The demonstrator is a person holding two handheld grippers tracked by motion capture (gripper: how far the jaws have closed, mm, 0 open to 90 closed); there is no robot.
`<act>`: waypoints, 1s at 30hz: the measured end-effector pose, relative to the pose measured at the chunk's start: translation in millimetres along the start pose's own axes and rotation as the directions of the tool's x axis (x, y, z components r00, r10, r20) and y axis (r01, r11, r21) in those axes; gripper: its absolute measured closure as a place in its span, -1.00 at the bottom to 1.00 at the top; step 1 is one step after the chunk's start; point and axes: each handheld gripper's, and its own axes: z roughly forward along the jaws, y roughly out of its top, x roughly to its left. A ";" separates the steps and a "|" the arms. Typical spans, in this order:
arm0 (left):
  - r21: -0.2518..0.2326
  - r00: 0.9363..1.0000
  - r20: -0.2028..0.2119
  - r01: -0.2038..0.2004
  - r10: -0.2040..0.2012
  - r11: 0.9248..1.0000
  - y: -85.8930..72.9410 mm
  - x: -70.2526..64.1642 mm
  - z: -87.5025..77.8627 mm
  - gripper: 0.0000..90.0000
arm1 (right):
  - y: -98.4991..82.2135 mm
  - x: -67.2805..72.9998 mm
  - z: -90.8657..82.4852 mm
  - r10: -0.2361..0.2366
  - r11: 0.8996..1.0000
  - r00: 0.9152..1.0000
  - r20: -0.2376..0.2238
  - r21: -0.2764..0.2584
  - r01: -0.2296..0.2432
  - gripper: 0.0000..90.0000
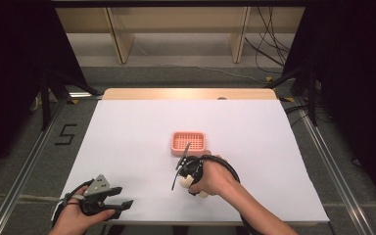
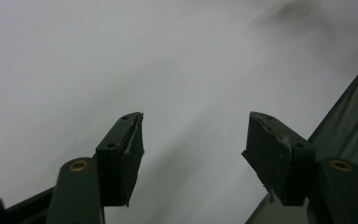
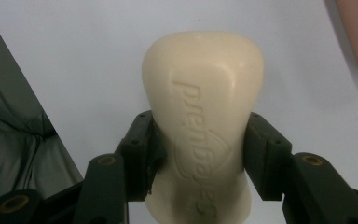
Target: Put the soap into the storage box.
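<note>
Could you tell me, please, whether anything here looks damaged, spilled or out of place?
Nothing stands out. The bar of soap sits squarely between the right tongs, unbroken. The pink soap dish lies flat on the white table. The left tongs are open.

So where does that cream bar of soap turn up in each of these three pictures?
High view: the soap sits just below centre, in the right gripper, near the pink tray.
Left gripper view: the soap is not in this picture, which looks over open jaws at the white tabletop.
Right gripper view: the soap is at centre, clamped between the jaws.
Shared landmark: the white tabletop.
</note>
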 end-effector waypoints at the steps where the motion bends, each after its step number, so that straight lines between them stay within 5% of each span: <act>1: -0.008 1.000 0.001 0.010 -0.010 1.000 -0.1 -0.7 0.6 -0.20 | 0.3 2.0 -0.8 0.026 1.000 1.000 -0.011 0.003 -0.026 0.12; 19: -0.004 0.999 -0.017 -0.047 0.047 0.999 1.1 3.8 -0.4 -0.20 | -3.7 -7.6 -8.2 0.014 1.000 1.000 0.023 0.002 -0.014 0.12; 22: -0.019 1.000 -0.002 -0.008 0.008 1.000 0.3 0.6 -0.1 -0.19 | -4.7 -9.4 -8.2 0.011 1.000 1.000 0.022 -0.005 -0.010 0.12; 30: -0.012 0.999 -0.015 -0.036 0.036 0.999 1.1 3.0 -1.0 -0.19 | -5.7 -13.6 -7.6 0.016 1.000 0.999 0.034 -0.007 -0.016 0.12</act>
